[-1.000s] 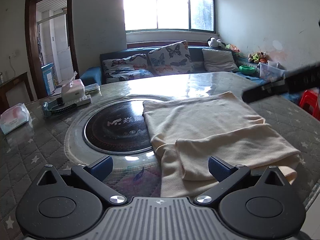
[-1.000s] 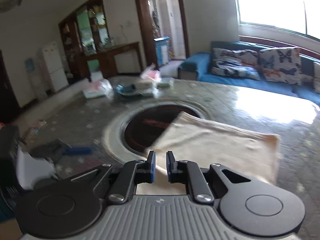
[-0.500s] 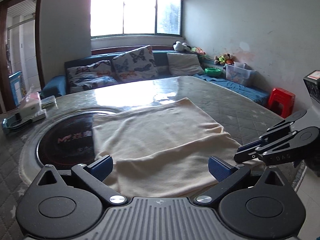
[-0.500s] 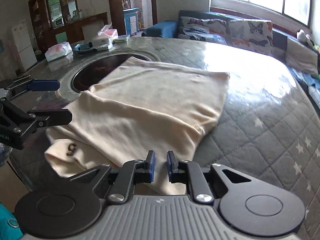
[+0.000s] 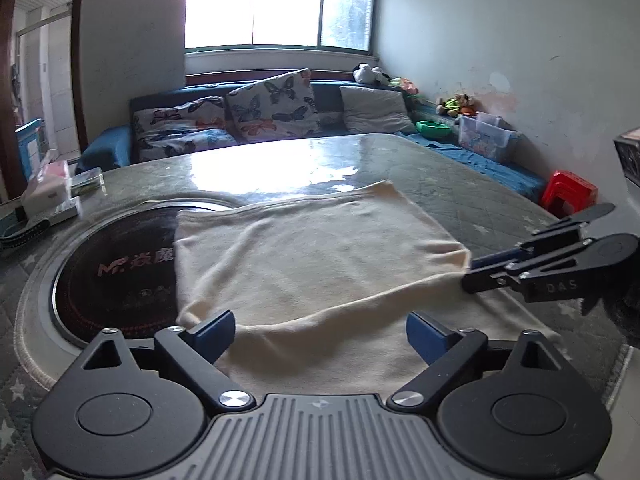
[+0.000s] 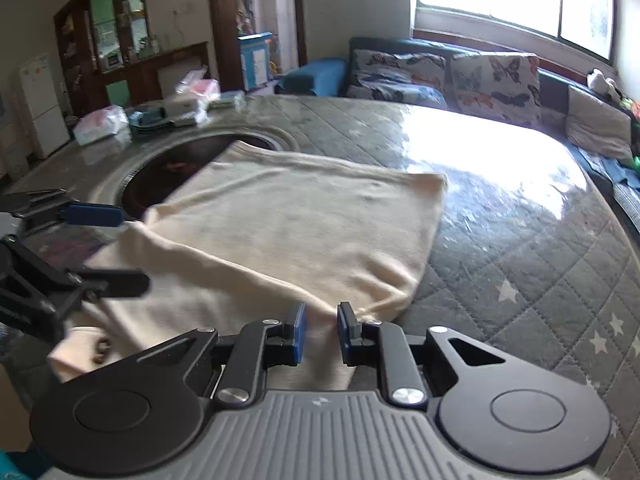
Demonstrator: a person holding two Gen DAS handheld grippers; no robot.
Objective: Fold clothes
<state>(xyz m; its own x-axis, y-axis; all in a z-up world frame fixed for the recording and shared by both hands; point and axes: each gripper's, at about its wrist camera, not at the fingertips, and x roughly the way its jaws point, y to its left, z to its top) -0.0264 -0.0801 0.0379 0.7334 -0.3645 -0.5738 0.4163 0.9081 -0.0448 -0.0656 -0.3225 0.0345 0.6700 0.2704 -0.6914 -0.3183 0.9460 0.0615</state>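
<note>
A cream garment lies folded on the round quilted table, partly over the dark round centre plate. It also shows in the right wrist view. My left gripper is open and empty, low over the garment's near left edge. My right gripper is partly open, its blue pads either side of the garment's folded near-right corner. The right gripper also shows in the left wrist view, at that corner. The left gripper shows in the right wrist view.
Tissue packs and boxes sit at the table's far left side. A blue sofa with butterfly cushions stands behind the table. A red stool is on the floor to the right. The table's edge is close below both grippers.
Both grippers have moved down and in to the garment's near edge. The right gripper has opened a little and now straddles the folded corner. The left gripper stays open.
</note>
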